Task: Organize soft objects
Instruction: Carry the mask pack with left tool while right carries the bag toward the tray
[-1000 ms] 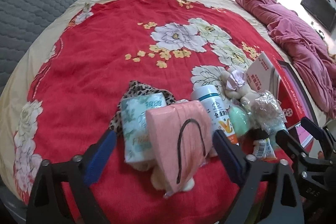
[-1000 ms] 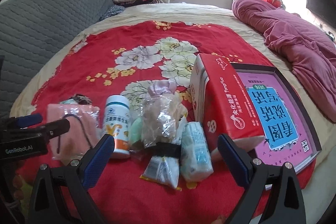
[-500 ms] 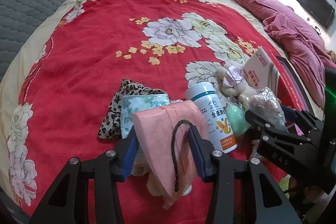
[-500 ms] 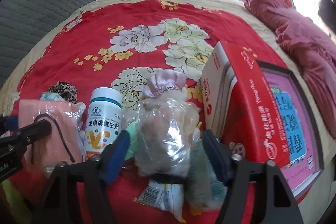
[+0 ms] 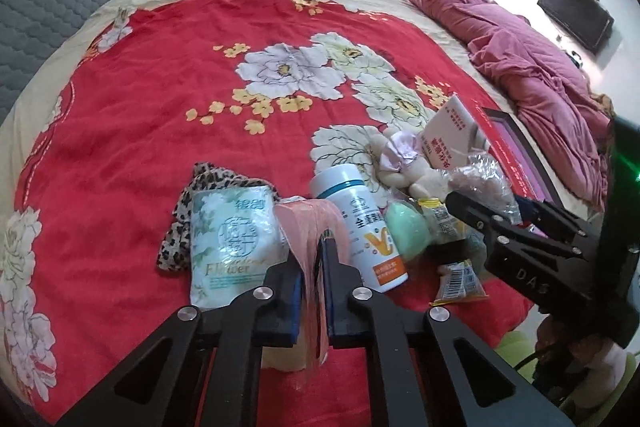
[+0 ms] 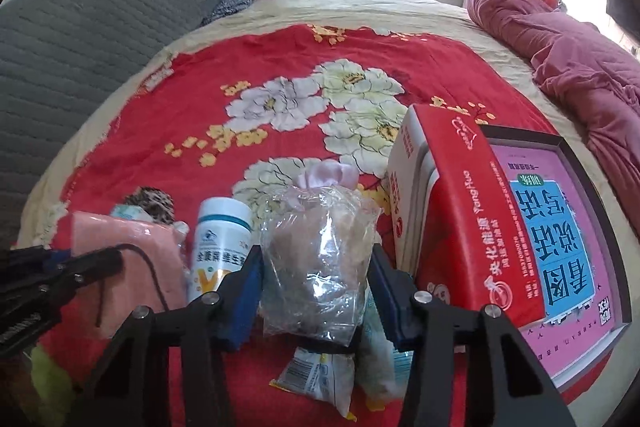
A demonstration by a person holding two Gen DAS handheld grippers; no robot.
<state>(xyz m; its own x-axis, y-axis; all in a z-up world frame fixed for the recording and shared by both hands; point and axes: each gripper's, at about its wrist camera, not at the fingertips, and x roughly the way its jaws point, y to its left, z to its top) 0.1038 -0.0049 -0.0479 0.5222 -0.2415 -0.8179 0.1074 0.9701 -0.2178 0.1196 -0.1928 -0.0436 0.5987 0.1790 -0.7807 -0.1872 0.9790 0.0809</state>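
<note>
The left gripper (image 5: 312,267) has its jaws clamped on the pink cloth (image 5: 310,227), low centre of its frame, pinching it thin, probably for lifting. The right gripper's (image 6: 316,279) jaws are closing around a clear plastic bag (image 6: 320,259) at lower centre, pads touching its sides. Both lie on the red bed cover (image 5: 160,115). Beside the cloth, a tissue pack (image 5: 230,243) reads "Flower"; the red box (image 6: 456,219) reads "YangHuo".
</note>
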